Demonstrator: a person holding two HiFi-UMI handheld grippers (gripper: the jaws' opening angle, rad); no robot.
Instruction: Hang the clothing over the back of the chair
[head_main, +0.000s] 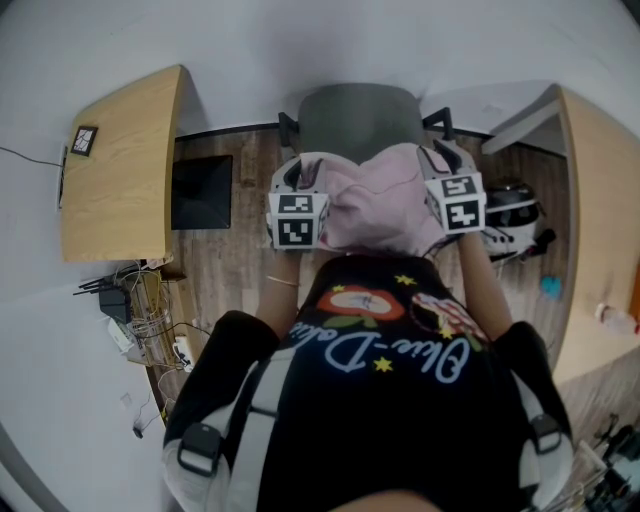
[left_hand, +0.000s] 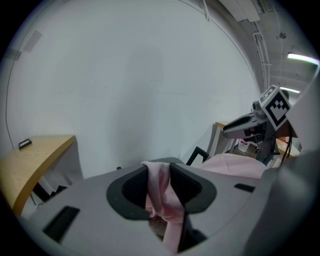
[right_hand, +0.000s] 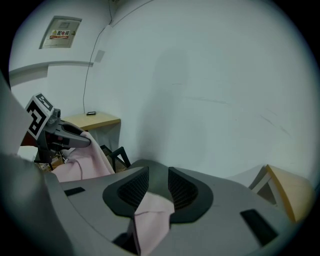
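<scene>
**Operator:** Report the room and the floor.

**Inspector:** Wood-plank floor (head_main: 235, 265), plain pale wall (head_main: 320, 40). A light wooden desk (head_main: 120, 180) stands at the left and a second desk (head_main: 600, 210) at the right. A flat black panel (head_main: 201, 192) lies on the floor beside the left desk, and a tangle of cables (head_main: 140, 315) lies below it.

**Operator:** Where is the clothing?

**Inspector:** The pink clothing (head_main: 375, 200) lies bunched over the near part of the grey chair (head_main: 358, 115), between the two grippers. Which part of the chair lies under it cannot be told.

**Operator:** State of the left gripper?

**Inspector:** The jaws of the left gripper (left_hand: 160, 172) are parted. A fold of the clothing sits loose in the gap and brushes both pads.

**Operator:** And the right gripper?

**Inspector:** The jaws of the right gripper (right_hand: 157, 182) are released. They stand apart, and an edge of the clothing lies low between them, not pinched.
</scene>
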